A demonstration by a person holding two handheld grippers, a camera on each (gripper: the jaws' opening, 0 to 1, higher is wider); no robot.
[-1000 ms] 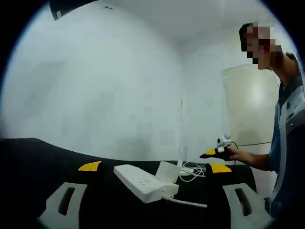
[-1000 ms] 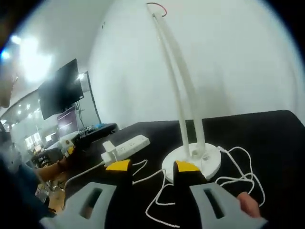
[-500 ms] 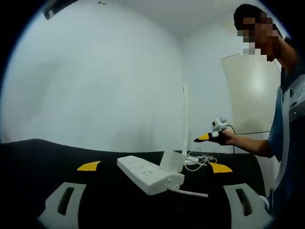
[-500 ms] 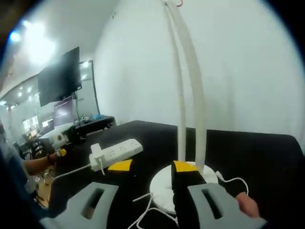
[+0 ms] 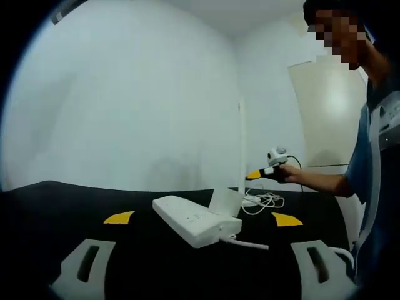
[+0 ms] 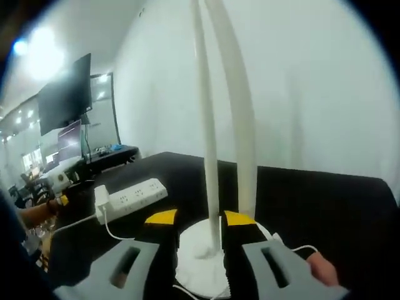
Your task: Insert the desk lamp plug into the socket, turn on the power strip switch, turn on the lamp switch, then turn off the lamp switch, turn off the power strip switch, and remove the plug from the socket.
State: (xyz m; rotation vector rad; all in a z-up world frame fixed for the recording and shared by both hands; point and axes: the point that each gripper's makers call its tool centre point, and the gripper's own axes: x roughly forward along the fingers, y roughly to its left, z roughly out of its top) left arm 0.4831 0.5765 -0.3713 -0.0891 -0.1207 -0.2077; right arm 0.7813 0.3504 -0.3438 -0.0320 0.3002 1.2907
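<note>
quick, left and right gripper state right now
Left gripper: open, holding nothing, facing the white power strip.
Right gripper: open, jaws either side of the white desk lamp's stem, not clamped.

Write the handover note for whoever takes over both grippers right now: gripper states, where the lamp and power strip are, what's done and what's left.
Left gripper: open, empty, facing the power strip on the black table.
Right gripper: open, empty, jaws either side of the lamp stem above the lamp base.
A white block sits at the strip's cable end; whether it is the lamp plug, I cannot tell. The lamp shows no light.
Done: unclear.
Left, going by this: likely the lamp switch next, then whatever remains.
</note>
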